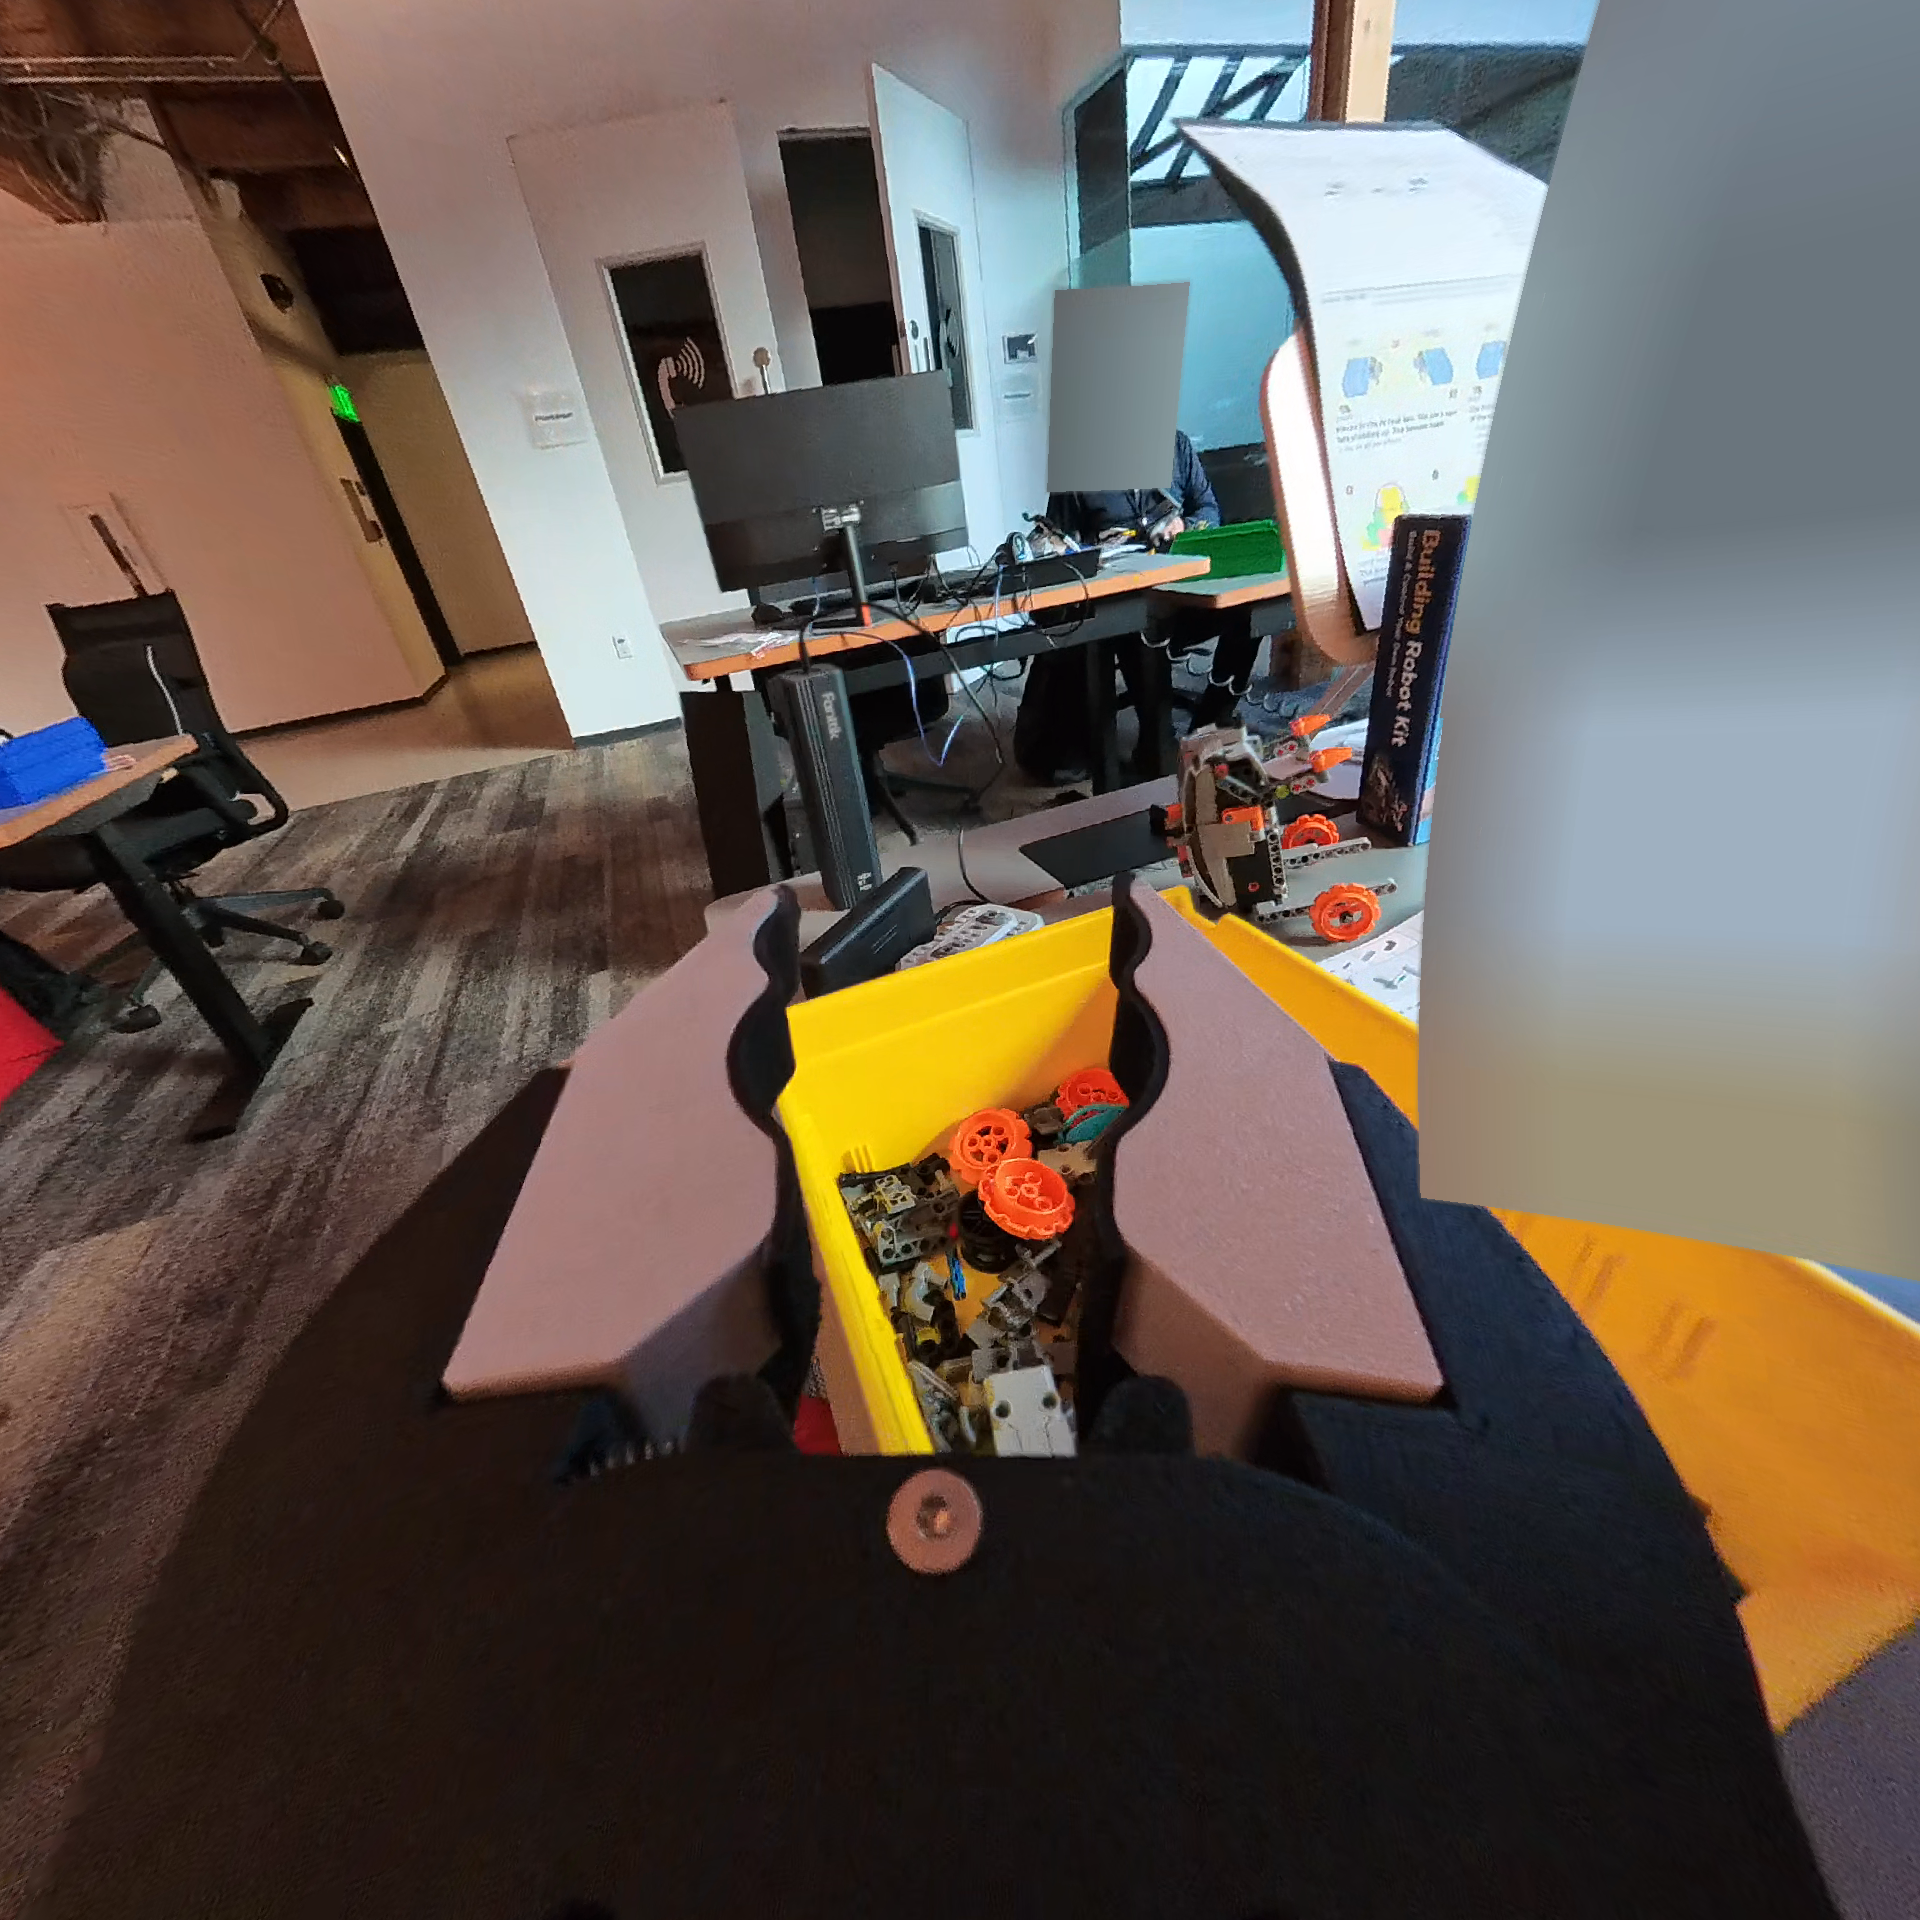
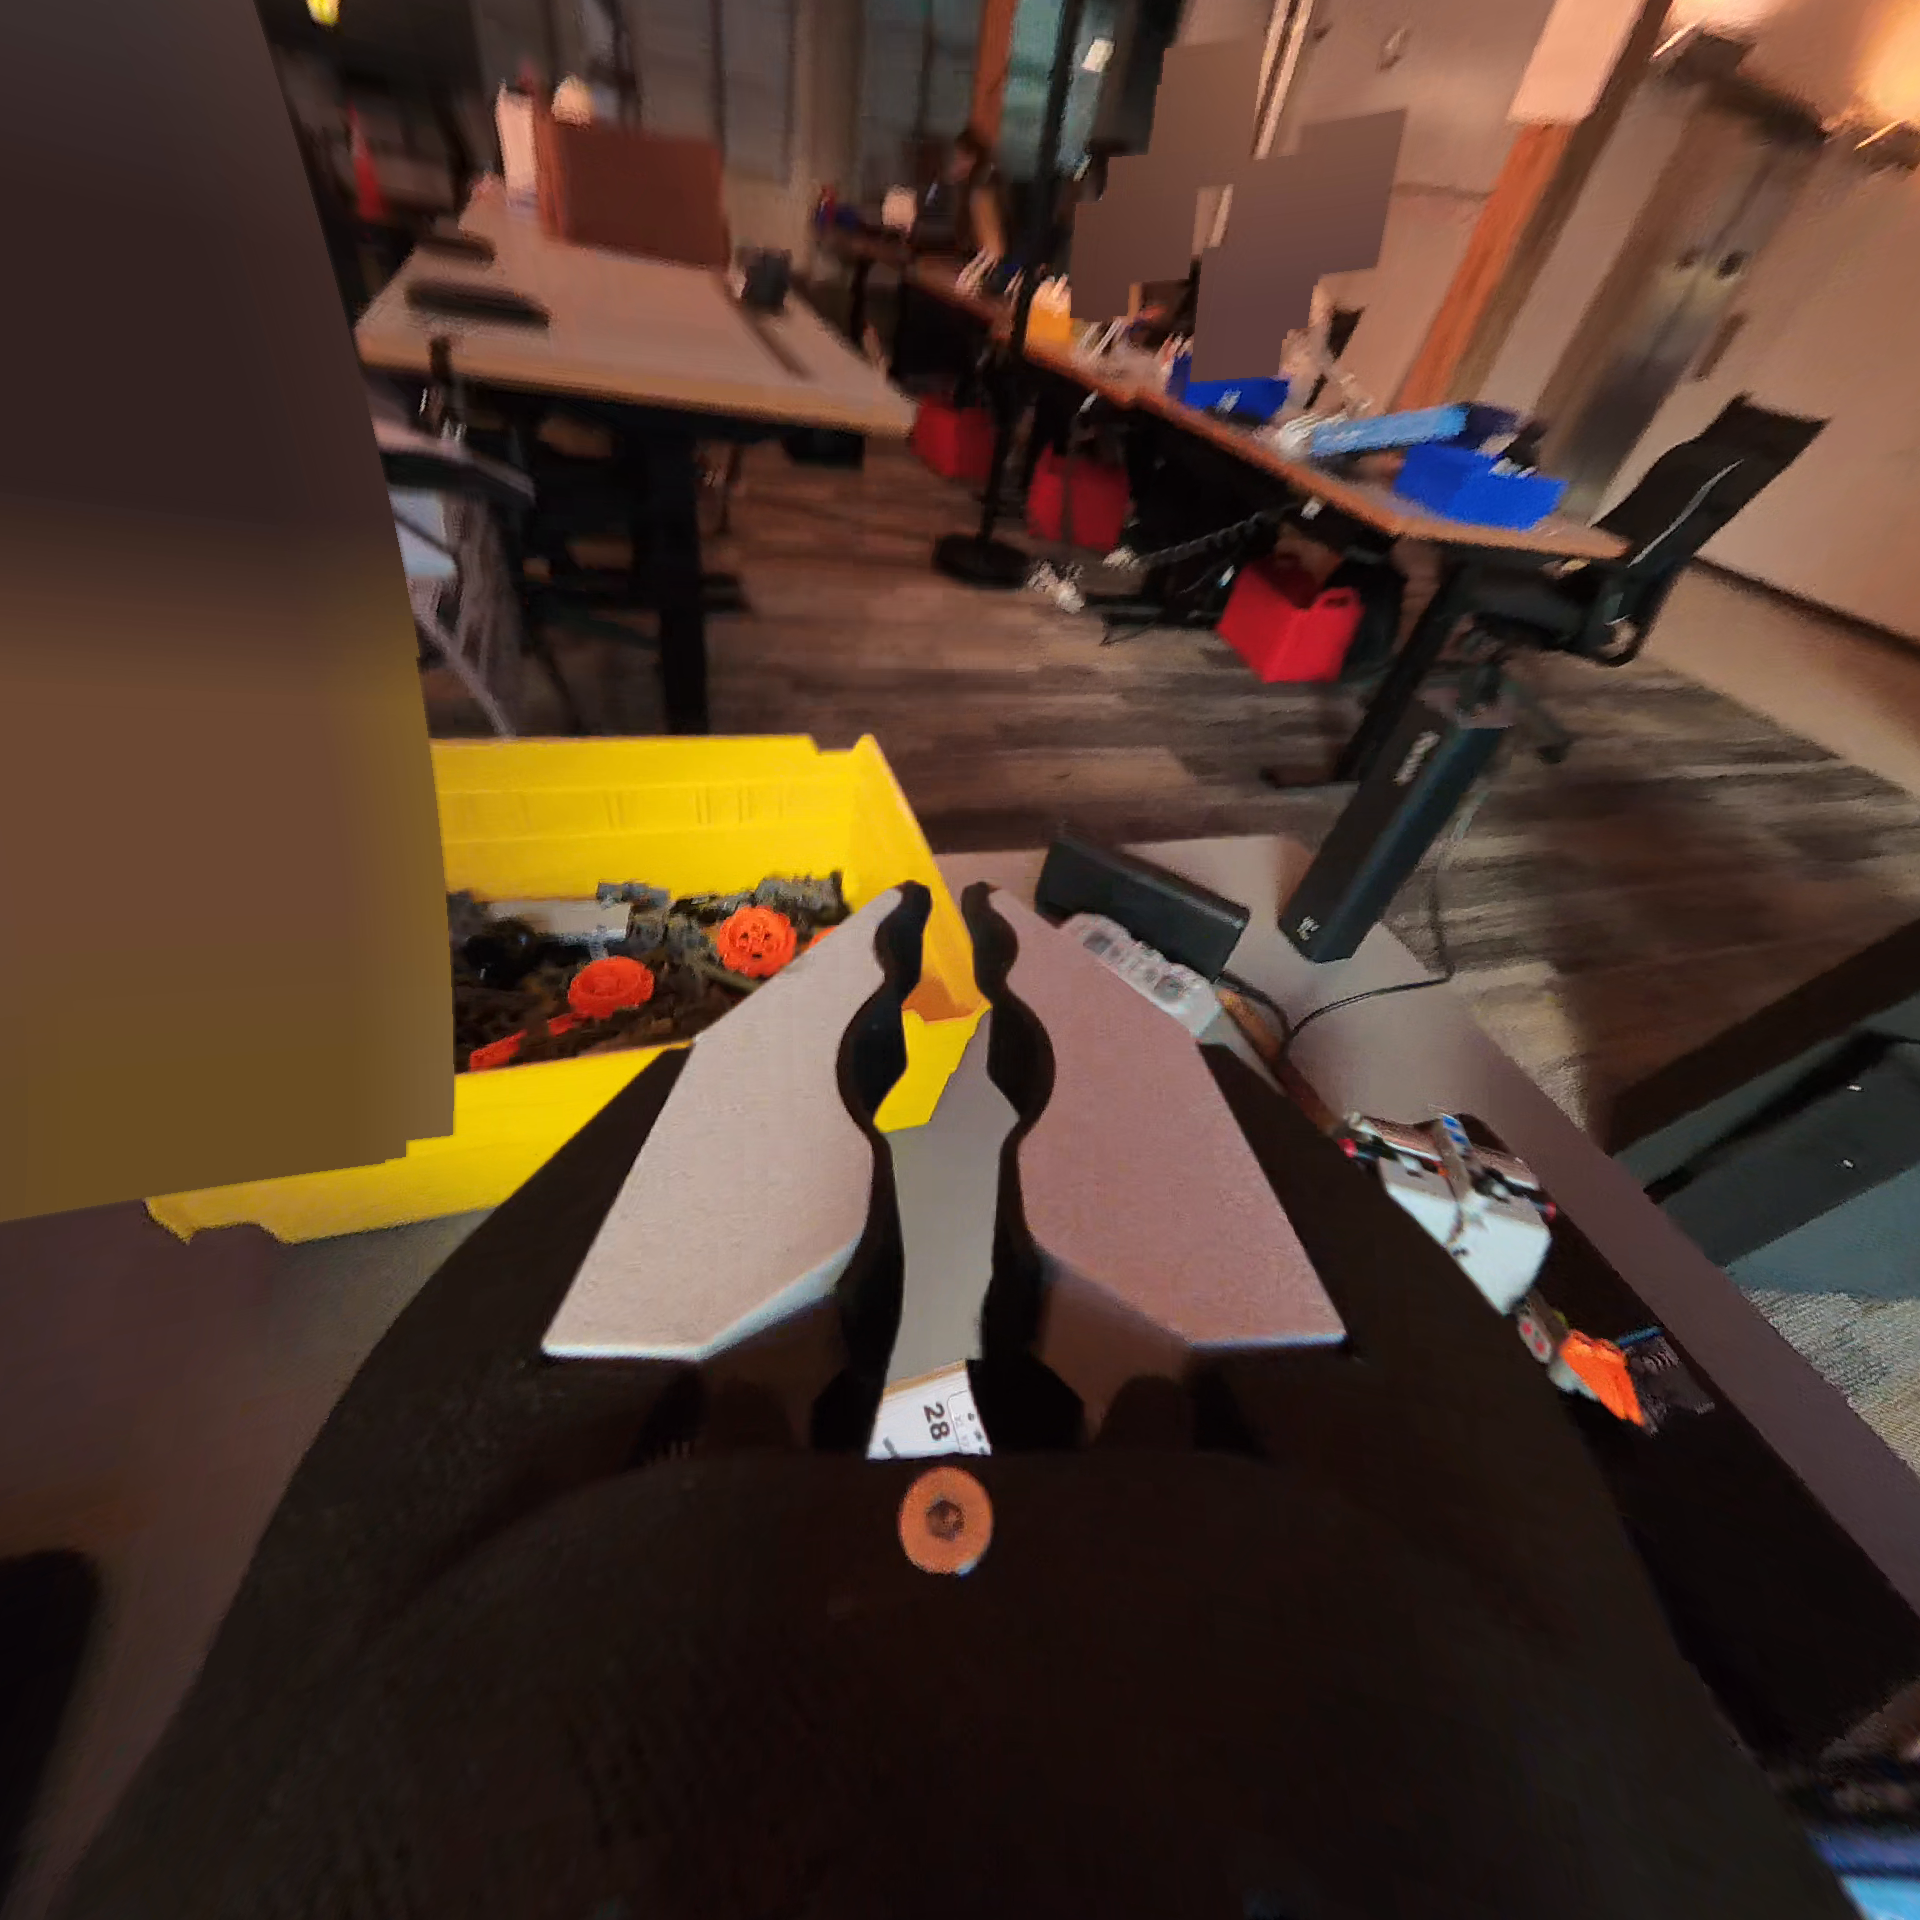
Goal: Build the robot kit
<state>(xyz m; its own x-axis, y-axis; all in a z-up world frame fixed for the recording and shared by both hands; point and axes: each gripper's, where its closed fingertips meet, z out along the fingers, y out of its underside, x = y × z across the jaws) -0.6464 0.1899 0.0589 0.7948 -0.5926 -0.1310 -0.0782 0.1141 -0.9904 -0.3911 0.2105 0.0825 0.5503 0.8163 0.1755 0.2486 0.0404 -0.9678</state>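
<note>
**Two grippers by the yellow bin**

The left gripper (image 1: 951,914) is spread wide and holds nothing. It hangs over one corner of the yellow bin (image 1: 935,1023), with one finger outside the bin's wall and one above the inside. Down in the bin lie orange wheels (image 1: 1023,1195) and a heap of small grey and black building pieces (image 1: 935,1299). Past the bin's far edge sit a black block (image 1: 868,930) and a small robot model (image 1: 1242,821) with orange wheels. On the bin's outer side the grey table ends and there is open floor.

The right gripper (image 2: 945,894) is nearly closed, with a thin gap, and holds nothing. Its tips are by the yellow bin's (image 2: 644,800) near corner, just outside the wall. A white and orange part (image 2: 1475,1216) lies on the table to the side away from the bin.
</note>
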